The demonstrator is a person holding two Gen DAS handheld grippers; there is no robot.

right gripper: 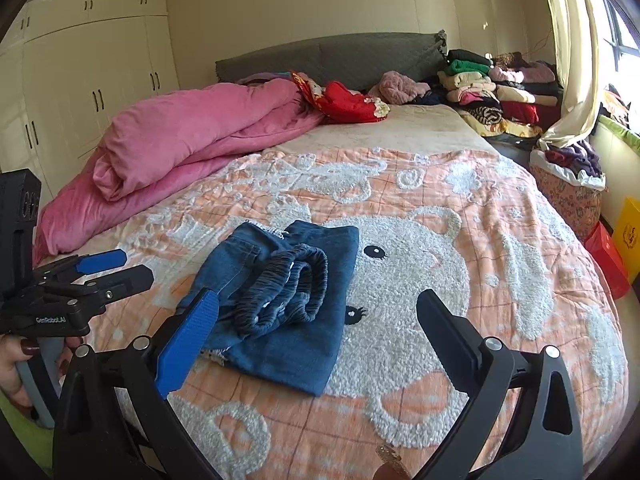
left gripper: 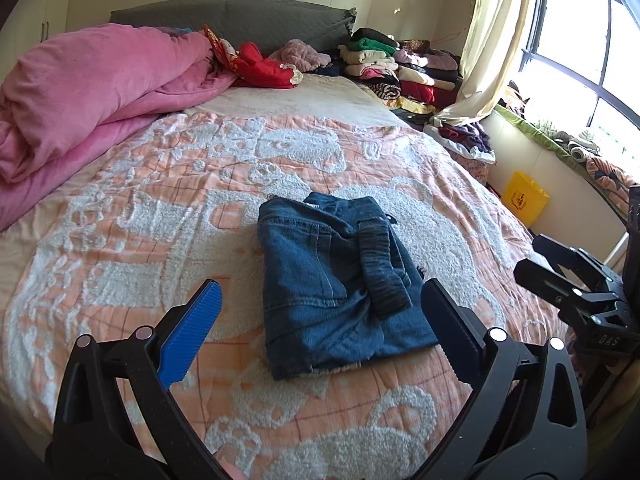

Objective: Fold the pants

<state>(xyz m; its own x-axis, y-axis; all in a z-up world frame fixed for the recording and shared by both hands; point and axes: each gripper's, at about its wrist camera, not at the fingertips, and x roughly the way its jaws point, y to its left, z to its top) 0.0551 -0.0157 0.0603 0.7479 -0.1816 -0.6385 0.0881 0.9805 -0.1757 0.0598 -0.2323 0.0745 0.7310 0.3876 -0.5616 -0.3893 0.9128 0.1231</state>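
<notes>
Pants [left gripper: 340,280] folded on bed [left gripper: 160,208], both claws open, empty

A bedroom with much clothing and bedding around.
A pink duvet [left gripper: 84,92] lies bunched on the left of the orange bedspread [left gripper: 132,216], below a grey headboard [left gripper: 240,20]. Stacks of folded clothes [left gripper: 400,68] stand at the far right corner, near a cream curtain [left gripper: 492,36]. White wardrobes [right gripper: 88,72] fill the left wall, and a yellow bag [left gripper: 524,198] stands on the floor.
</notes>
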